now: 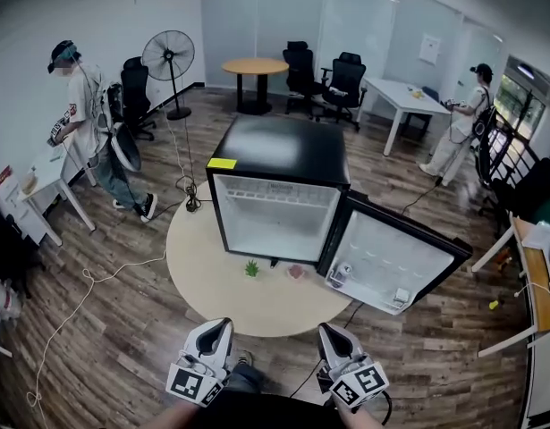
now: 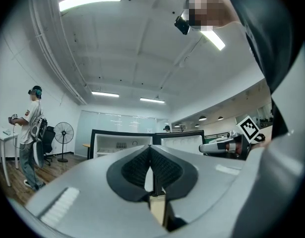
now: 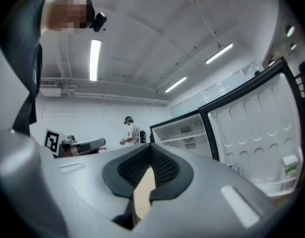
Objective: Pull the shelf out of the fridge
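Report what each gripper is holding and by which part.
Nothing is held: the left gripper and the right gripper both have jaws shut and empty, short of the open black mini fridge.

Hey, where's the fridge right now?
In the head view the fridge stands centre frame, on the far side of the round table, with its door swung open to the right.
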Available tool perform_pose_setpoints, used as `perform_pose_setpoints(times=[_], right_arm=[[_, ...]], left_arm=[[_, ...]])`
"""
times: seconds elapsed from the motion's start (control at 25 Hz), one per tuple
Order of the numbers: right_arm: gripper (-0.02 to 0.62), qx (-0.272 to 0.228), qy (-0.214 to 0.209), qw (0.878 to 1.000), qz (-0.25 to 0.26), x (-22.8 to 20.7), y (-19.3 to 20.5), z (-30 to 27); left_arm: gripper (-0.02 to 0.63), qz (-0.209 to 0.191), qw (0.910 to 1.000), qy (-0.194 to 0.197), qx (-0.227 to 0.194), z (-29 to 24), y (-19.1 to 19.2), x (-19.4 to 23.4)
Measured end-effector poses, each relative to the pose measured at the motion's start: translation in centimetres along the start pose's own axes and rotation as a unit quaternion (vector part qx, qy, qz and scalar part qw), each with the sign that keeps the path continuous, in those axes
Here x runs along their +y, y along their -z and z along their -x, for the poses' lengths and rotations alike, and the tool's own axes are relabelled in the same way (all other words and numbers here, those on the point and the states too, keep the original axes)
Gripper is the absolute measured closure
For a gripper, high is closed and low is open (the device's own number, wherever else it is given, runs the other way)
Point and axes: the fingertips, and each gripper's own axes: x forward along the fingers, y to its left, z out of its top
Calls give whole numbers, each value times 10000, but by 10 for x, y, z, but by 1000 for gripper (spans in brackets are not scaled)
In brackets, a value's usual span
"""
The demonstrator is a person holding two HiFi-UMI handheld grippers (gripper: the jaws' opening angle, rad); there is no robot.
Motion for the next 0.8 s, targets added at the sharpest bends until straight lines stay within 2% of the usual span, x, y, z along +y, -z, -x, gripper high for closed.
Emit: perform_pose_setpoints(times=[0.08, 0.12, 0.16, 0.2, 0.24, 0.32, 0.6, 0.8], right_arm=[[584, -128, -166, 9995, -227, -5, -7, -23], [469, -175, -247, 9984, -471, -9, -10, -36], [218, -206, -300, 9963, -784, -15, -11, -50], [82, -221, -315, 9935, -1070, -21, -13, -63], [34, -215, -293, 9917, -1235, -27, -13, -76], [0, -166, -183, 9922, -1219, -36, -16, -97], [0, -158, 76, 9926, -1198, -57, -22, -159], [0, -155, 441, 9913, -1232, -74, -21, -198]], left_arm=[[607, 52, 10000, 45, -14, -18, 1, 19], [607, 85, 9999, 64, -21, -27, 1, 29], [607, 108, 9999, 83, -33, -35, 2, 38], [607, 123, 9999, 106, -46, -43, 2, 46], [607, 133, 9998, 134, -56, -51, 2, 54], [607, 151, 9996, 212, -67, -66, 3, 67], [607, 292, 9985, 461, -41, -116, 13, 120], [607, 308, 9964, 785, 20, -147, 25, 149]])
